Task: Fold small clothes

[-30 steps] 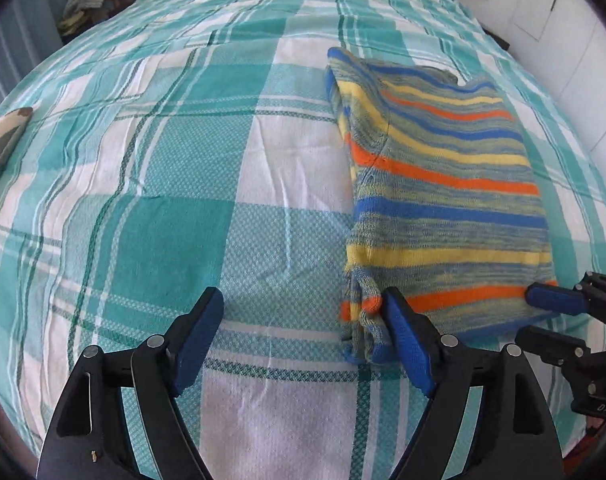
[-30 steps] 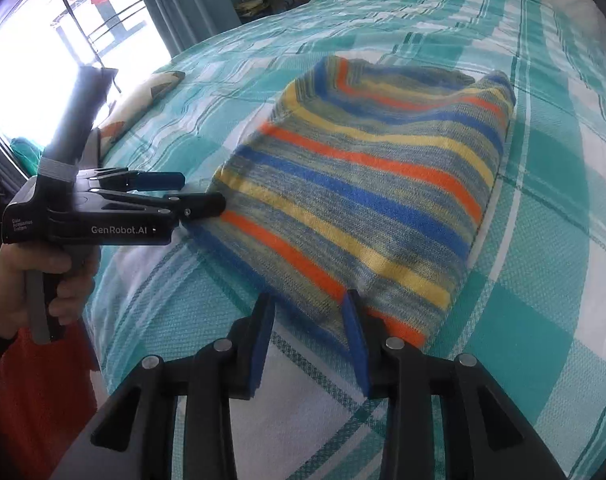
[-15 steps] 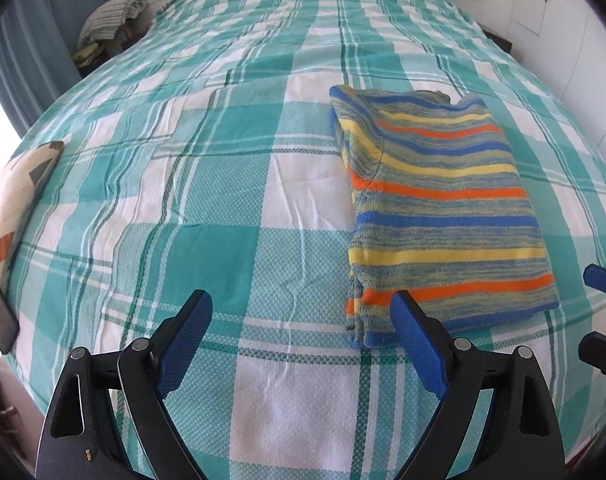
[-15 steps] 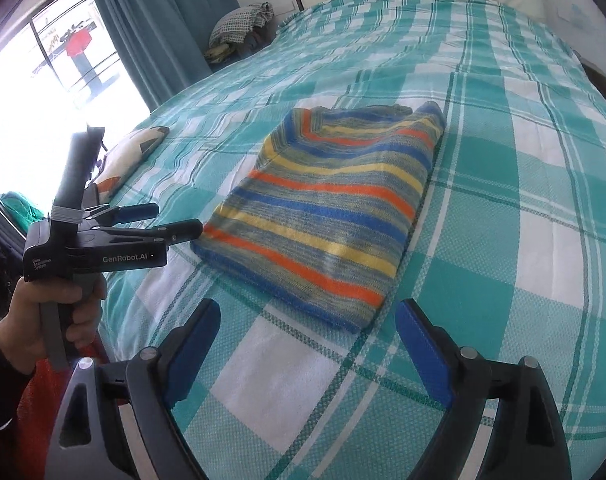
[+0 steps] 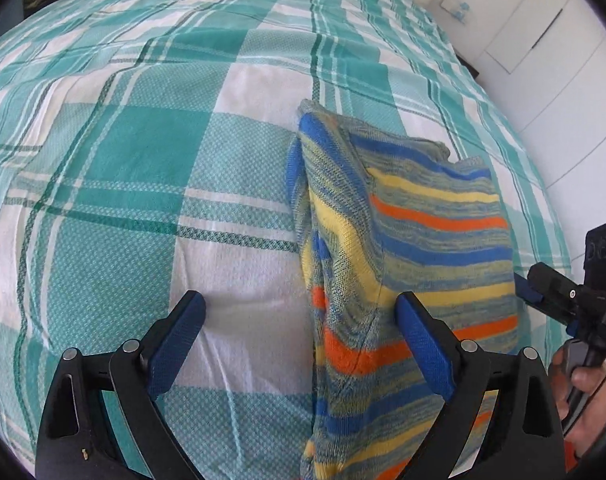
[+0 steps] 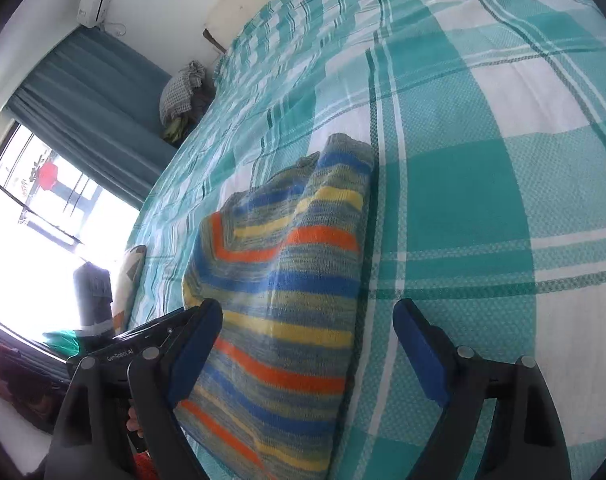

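A folded striped knit garment (image 5: 407, 240) in blue, yellow, orange and grey lies on the teal plaid bedspread (image 5: 143, 168). My left gripper (image 5: 303, 344) is open, low over the garment's left edge: its right finger lies on the knit, its left finger over bare bedspread. In the right wrist view the same garment (image 6: 287, 300) lies between the open fingers of my right gripper (image 6: 307, 344), which straddles its right edge. The right gripper also shows at the right edge of the left wrist view (image 5: 563, 300).
Teal curtains (image 6: 99, 128) and a bright window (image 6: 31, 240) lie to the left. A pile of clothes (image 6: 183, 96) sits beyond the bed's far left corner. A patterned cushion (image 6: 131, 280) lies at the bed's left edge. White cabinets (image 5: 543, 60) stand at the right.
Both grippers have moved forward and low over the garment's sides. The right gripper, narrowly open a second ago, opened wide. The left gripper stayed open.
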